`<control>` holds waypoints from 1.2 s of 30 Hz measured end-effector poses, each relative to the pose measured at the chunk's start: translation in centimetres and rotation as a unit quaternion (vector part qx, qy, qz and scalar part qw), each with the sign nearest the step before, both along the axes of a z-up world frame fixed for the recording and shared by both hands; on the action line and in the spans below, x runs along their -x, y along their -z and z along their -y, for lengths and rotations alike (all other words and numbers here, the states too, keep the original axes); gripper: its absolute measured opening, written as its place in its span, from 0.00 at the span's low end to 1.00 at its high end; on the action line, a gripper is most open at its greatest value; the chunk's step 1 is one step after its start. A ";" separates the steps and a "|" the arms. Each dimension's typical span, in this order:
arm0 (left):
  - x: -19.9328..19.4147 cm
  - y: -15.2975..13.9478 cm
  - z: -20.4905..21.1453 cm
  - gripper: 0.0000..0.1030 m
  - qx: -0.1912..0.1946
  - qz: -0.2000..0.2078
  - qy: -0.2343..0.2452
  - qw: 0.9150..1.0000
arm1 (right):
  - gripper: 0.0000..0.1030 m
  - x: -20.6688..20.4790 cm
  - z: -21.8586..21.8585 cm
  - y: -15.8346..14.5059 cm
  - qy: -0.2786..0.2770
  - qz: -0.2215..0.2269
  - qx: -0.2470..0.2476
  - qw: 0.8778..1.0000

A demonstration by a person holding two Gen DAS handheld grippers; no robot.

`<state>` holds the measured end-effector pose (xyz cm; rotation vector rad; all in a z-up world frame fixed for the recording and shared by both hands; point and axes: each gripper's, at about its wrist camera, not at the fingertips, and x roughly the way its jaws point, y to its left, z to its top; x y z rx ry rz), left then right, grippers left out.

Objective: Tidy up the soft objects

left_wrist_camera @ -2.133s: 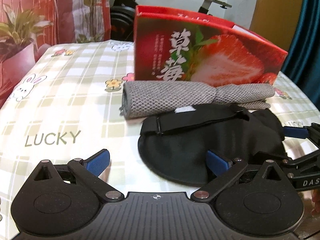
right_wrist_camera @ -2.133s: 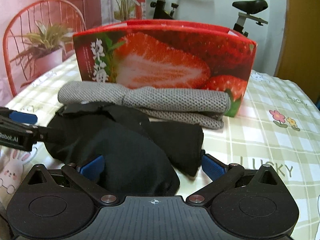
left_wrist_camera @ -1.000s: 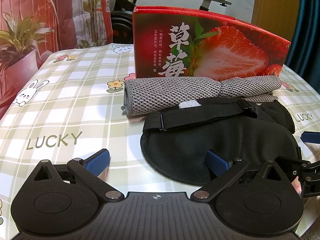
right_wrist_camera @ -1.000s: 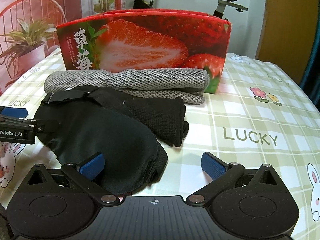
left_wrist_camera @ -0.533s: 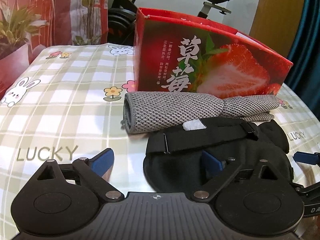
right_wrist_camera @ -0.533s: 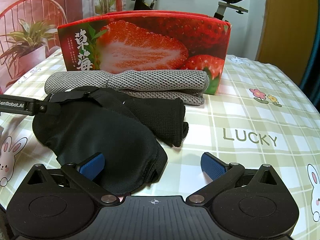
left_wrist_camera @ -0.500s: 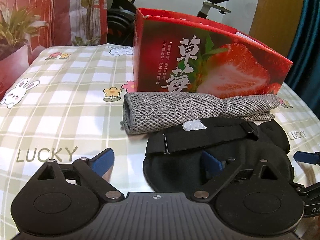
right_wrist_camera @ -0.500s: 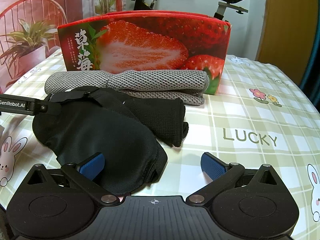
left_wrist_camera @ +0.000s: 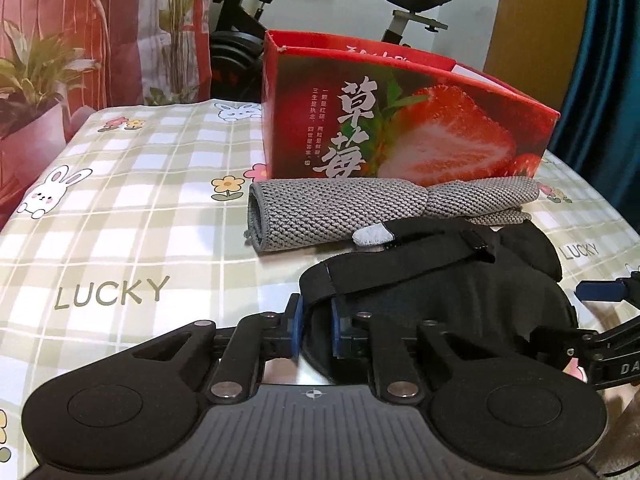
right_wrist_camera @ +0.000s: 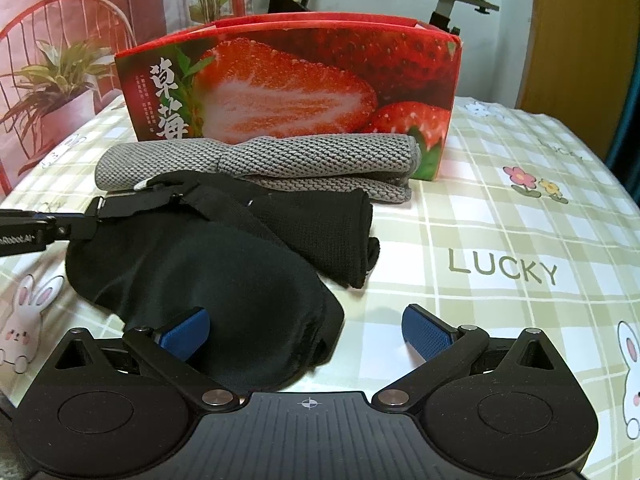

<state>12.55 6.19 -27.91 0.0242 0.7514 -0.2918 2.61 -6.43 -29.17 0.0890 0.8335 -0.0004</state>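
A black eye mask (left_wrist_camera: 440,292) lies on the checked tablecloth with its strap across the top. My left gripper (left_wrist_camera: 316,328) is closing its jaws, and the blue pads pinch the mask's left end. The right wrist view shows the mask (right_wrist_camera: 200,272) and the left gripper (right_wrist_camera: 86,220) at its far left. My right gripper (right_wrist_camera: 306,334) stands open around the mask's near end; the left pad touches it and the right pad is free. A black knit cloth (right_wrist_camera: 320,224) lies beside a rolled grey knit cloth (right_wrist_camera: 304,156). Behind both stands an open red strawberry box (right_wrist_camera: 300,80).
The tablecloth (right_wrist_camera: 520,220) stretches bare to the right of the cloths. Beyond the table are an exercise bike (left_wrist_camera: 400,12), a potted plant (left_wrist_camera: 36,76) with a red chair at the left, and a teal curtain (left_wrist_camera: 600,80) at the right.
The left jaws have gone from wide open to pinched on the mask's left end, which now bunches up between the pads. The right gripper has kept still.
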 end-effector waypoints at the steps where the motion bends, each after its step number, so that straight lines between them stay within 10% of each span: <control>1: 0.0 0.0 -0.1 0.15 0.002 -0.001 -0.002 1.000 | 1.00 0.1 0.0 0.0 -0.001 -0.001 -0.006 1.000; 15: 0.6 0.1 -0.5 0.15 0.014 -0.006 -0.010 1.000 | 0.75 -0.2 -0.3 -1.1 -0.030 -0.001 -0.089 0.996; 26: 0.8 -0.1 -0.6 0.11 0.026 0.001 -0.009 1.000 | 0.15 0.2 1.8 -4.0 0.002 0.067 -0.102 0.993; 36: 2.5 -3.8 -0.3 0.07 0.034 0.094 -0.008 0.995 | 0.10 0.2 2.2 -7.3 -0.021 0.125 -0.080 0.989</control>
